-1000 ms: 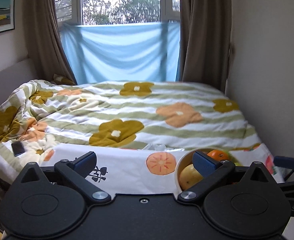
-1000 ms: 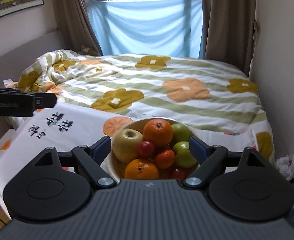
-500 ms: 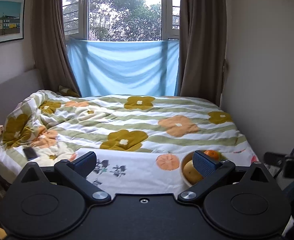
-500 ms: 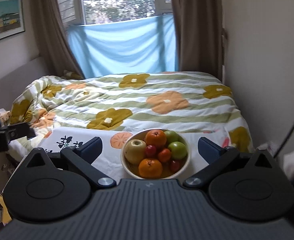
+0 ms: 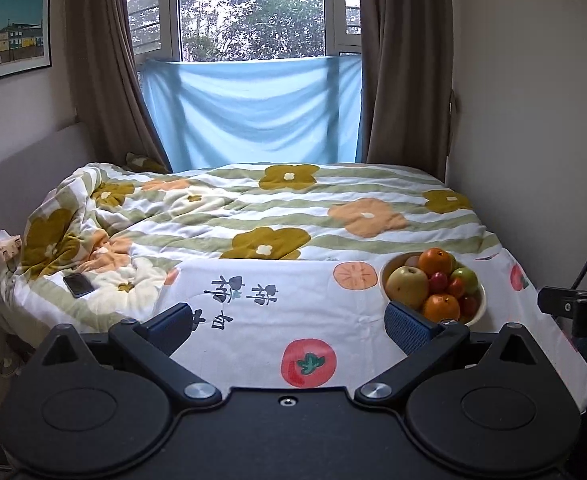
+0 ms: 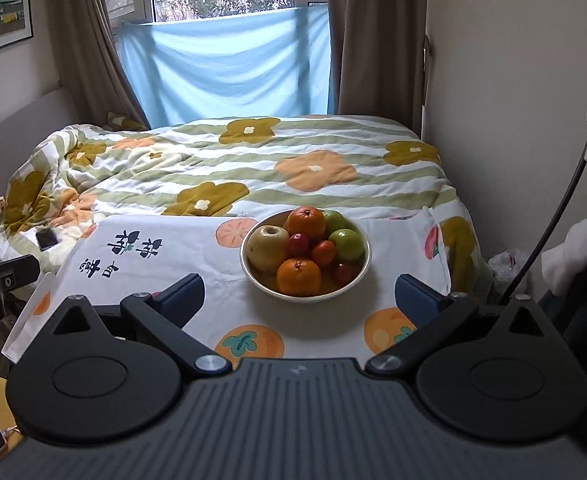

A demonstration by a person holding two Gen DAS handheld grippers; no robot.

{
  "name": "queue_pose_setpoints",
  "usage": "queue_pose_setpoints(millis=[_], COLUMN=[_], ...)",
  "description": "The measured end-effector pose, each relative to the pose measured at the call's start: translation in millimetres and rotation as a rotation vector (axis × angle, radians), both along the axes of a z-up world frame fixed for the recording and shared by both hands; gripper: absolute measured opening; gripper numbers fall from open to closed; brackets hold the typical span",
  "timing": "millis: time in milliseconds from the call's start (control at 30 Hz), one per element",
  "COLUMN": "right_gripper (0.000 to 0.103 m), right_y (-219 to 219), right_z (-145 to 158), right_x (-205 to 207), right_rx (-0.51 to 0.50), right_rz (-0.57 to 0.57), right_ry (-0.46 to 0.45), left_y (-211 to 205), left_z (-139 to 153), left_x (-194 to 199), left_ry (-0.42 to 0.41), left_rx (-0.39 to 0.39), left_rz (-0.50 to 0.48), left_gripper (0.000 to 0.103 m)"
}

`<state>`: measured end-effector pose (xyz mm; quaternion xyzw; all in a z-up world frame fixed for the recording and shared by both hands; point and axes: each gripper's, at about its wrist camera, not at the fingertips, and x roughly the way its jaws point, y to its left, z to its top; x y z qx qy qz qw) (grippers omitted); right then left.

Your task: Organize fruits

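Note:
A cream bowl (image 6: 363,270) piled with fruit stands on a white fruit-print cloth (image 6: 213,280) at the foot of the bed. It holds oranges (image 6: 298,277), a yellow apple (image 6: 268,245), green apples (image 6: 346,244) and small red fruits (image 6: 297,244). My right gripper (image 6: 300,292) is open and empty, held back just short of the bowl. In the left wrist view the bowl (image 5: 478,314) is at the right, beyond my right finger. My left gripper (image 5: 291,326) is open and empty above the cloth (image 5: 273,312).
A flowered duvet (image 5: 253,216) covers the bed. A phone (image 5: 78,285) lies on it at the left. A wall runs along the right side (image 5: 533,160). The other gripper shows at the right edge (image 5: 573,308) of the left wrist view. A window with a blue cloth is behind.
Both grippers have pulled back and risen from the bowl. More of the cloth and bowl now shows in both views. Both stay open.

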<state>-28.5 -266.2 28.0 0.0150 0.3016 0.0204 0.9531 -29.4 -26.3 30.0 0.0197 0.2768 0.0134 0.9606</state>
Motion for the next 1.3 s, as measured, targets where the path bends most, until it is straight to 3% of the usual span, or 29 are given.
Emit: queue_pose_setpoints(millis=[1300], right_gripper=[0.103], right_y=[2.6], right_z=[-9.1], right_x=[5.3], right_rx=[0.009], right_rz=[-0.037], right_ry=[0.057], left_y=[4.2], left_z=[-0.8], left_x=[-1.6], left_ry=[-0.001], left_rx=[0.028], left_rz=[-0.018], left_gripper=[0.103])
